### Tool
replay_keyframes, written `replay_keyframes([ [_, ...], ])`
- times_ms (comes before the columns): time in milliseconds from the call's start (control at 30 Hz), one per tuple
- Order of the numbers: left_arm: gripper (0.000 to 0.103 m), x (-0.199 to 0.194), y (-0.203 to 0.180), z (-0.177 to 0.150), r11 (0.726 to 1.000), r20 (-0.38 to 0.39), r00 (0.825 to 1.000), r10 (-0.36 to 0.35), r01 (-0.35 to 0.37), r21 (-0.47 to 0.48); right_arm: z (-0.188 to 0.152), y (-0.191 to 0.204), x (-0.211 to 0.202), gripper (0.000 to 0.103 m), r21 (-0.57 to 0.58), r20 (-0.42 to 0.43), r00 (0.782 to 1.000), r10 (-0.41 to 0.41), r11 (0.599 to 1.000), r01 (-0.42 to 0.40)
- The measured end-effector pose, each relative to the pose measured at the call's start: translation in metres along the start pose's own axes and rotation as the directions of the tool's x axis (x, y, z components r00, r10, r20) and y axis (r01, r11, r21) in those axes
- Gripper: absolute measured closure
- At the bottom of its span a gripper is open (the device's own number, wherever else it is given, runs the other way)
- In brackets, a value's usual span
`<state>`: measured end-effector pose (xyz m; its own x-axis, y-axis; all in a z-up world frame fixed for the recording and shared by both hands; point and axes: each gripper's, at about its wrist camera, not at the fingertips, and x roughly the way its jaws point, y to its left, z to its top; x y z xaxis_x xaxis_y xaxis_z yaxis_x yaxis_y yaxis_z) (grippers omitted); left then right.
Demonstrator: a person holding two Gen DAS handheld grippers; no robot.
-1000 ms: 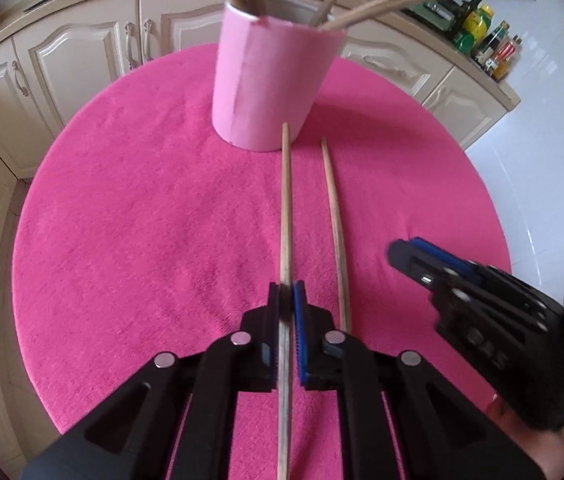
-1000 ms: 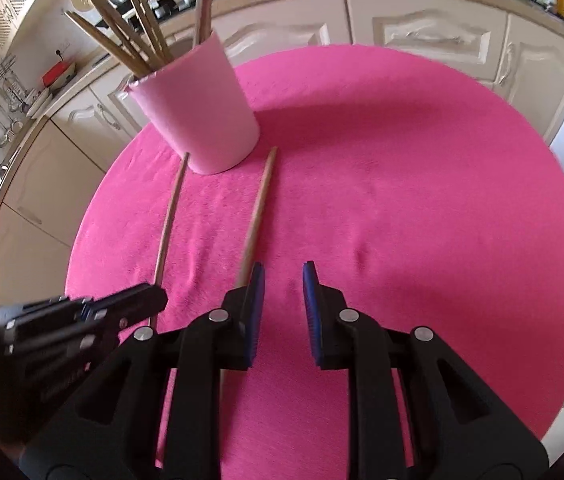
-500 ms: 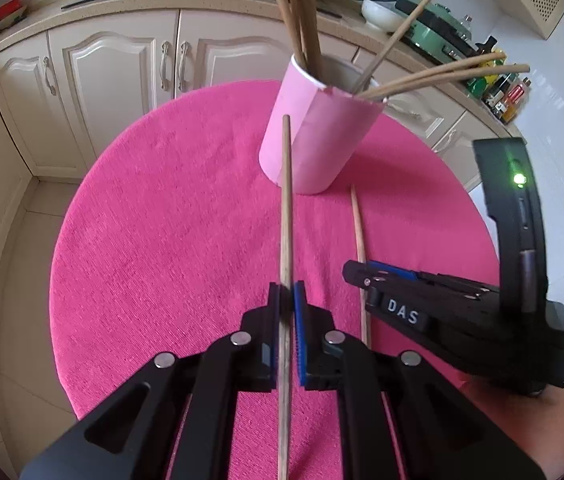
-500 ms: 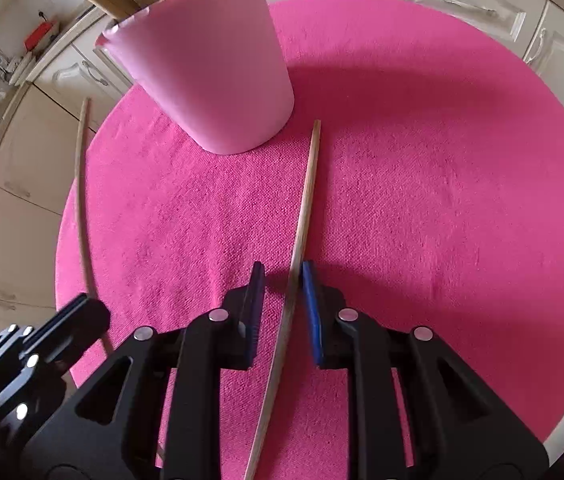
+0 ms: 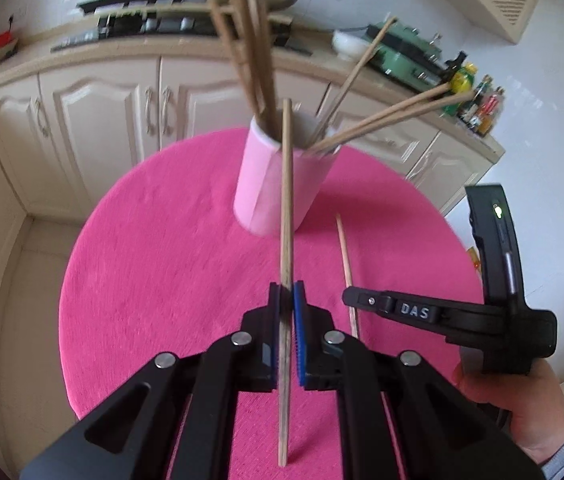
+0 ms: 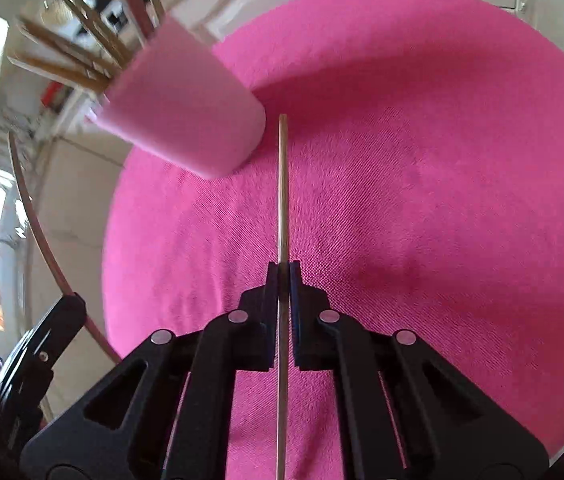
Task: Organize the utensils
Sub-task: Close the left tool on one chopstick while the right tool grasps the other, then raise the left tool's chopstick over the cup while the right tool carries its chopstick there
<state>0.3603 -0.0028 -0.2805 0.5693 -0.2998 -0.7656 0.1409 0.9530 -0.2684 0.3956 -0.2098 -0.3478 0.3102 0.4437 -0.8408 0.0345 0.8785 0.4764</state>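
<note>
A pink cup (image 5: 278,184) holding several wooden chopsticks stands on the round pink tablecloth (image 5: 154,280). My left gripper (image 5: 286,300) is shut on one chopstick (image 5: 285,200), lifted off the cloth with its far tip at the cup's rim. The second chopstick (image 6: 283,184) lies on the cloth beside the cup (image 6: 186,120). My right gripper (image 6: 283,272) straddles it, jaws closing, pads pressing on it. The right gripper (image 5: 351,300) also shows low over this chopstick (image 5: 343,248). The left gripper (image 6: 66,312) and its raised chopstick (image 6: 38,232) appear at the left edge.
Cream kitchen cabinets (image 5: 102,120) run behind the table, with a worktop carrying bottles (image 5: 477,104), a green appliance (image 5: 405,56) and a white bowl (image 5: 349,42). A person's hand (image 5: 521,408) grips the right tool. White tiled floor (image 5: 541,160) lies to the right.
My left gripper rose with its chopstick, whose tip now reaches the cup's rim. My right gripper moved over the second chopstick and its jaws closed on it.
</note>
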Motion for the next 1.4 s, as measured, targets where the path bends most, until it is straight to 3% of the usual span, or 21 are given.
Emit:
replay_keyframes([
  [233, 0.097, -0.025, -0.017, 0.016, 0.999, 0.126, 0.991, -0.040, 0.036, 0.036, -0.003, -0.006, -0.061, 0.097, -0.019, 0.205, 0.976, 0.075, 0.997, -0.072],
  [433, 0.097, -0.045, -0.026, 0.040, 0.998, 0.242, 0.969, -0.048, 0.037, 0.051, -0.002, 0.005, -0.100, 0.097, -0.056, 0.396, 0.912, 0.104, 0.994, -0.089],
  [533, 0.097, -0.054, -0.027, 0.055, 0.998, 0.297, 0.953, -0.052, 0.038, 0.052, -0.005, 0.017, -0.125, 0.097, -0.080, 0.532, 0.840, 0.109, 0.994, -0.078],
  [667, 0.097, -0.060, -0.024, 0.075, 0.998, 0.363, 0.930, -0.060, 0.052, 0.032, 0.000, 0.021, -0.149, 0.097, -0.099, 0.640, 0.758, 0.130, 0.991, -0.086],
  [767, 0.097, -0.059, -0.024, 0.093, 0.999, 0.411, 0.911, -0.043, 0.036, 0.024, 0.009, 0.027, -0.159, 0.097, -0.139, 0.692, 0.704, 0.158, 0.987, -0.084],
  [900, 0.097, -0.055, -0.024, 0.115, 1.000, 0.465, 0.885, -0.018, 0.012, 0.015, 0.015, 0.039, -0.172, 0.097, -0.200, 0.736, 0.649, 0.193, 0.978, -0.065],
  [1067, 0.097, -0.045, -0.026, 0.136, 1.000, 0.505, 0.863, 0.003, -0.016, 0.020, 0.030, 0.060, -0.171, 0.097, -0.259, 0.758, 0.607, 0.238, 0.964, -0.055],
  [1133, 0.097, -0.038, -0.026, 0.143, 0.999, 0.505, 0.863, 0.005, -0.021, 0.025, 0.038, 0.066, -0.167, 0.097, -0.285, 0.758, 0.599, 0.259, 0.957, -0.054],
  [1233, 0.097, -0.029, -0.023, 0.146, 0.999, 0.506, 0.862, 0.018, -0.035, 0.023, 0.049, 0.076, -0.159, 0.097, -0.315, 0.753, 0.596, 0.281, 0.948, -0.048],
  [1400, 0.097, -0.013, -0.016, 0.150, 0.999, 0.484, 0.875, 0.028, -0.035, 0.006, 0.063, 0.087, -0.149, 0.097, -0.347, 0.745, 0.596, 0.299, 0.937, -0.037],
])
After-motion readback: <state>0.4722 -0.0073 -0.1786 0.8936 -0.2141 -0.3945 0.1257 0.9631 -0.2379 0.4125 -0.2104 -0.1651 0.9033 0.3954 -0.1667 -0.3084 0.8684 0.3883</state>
